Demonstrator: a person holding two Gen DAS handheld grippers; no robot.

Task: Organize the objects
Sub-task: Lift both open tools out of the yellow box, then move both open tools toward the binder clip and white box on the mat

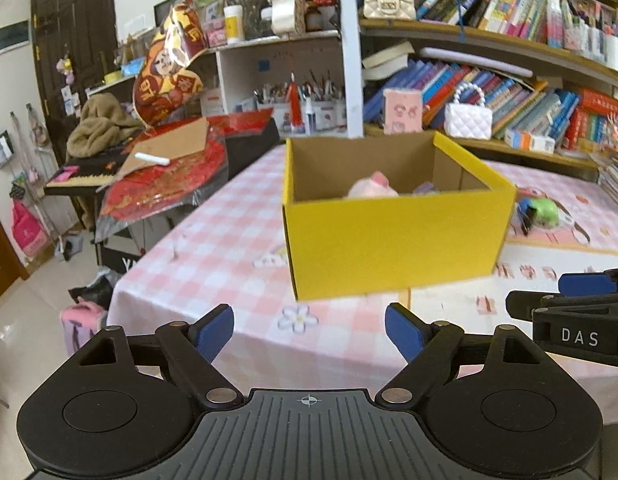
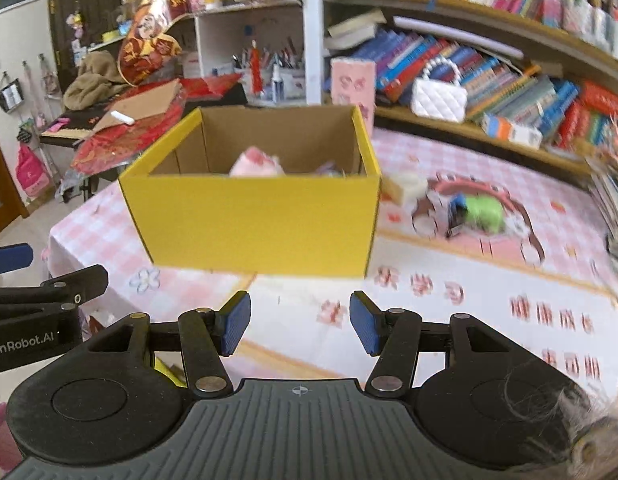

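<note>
— What are the two grippers doing?

— The left gripper has its blue pads spread wide with nothing between them, only tablecloth behind. The right gripper stands narrower, also gaping on nothing. They hover side by side over the near end of the table; each shows at the edge of the other's view.

— And the box?

— The yellow box sits on the pink checked cloth just ahead of both, open at the top, brown cardboard inside. A pink soft toy lies in it, with something pale purple beside it that I can't make out, as the box wall hides most of it.

— Anything still out on the table?

— To the right of the box, a green toy lies on the patterned mat, apart from the box. Between it and the box corner there's a small pale block, blurred, perhaps an eraser or sponge.

— Behind all that?

— Bookshelves crammed with books, a white quilted handbag on the lower shelf, and a cluttered side table off to the left.
</note>
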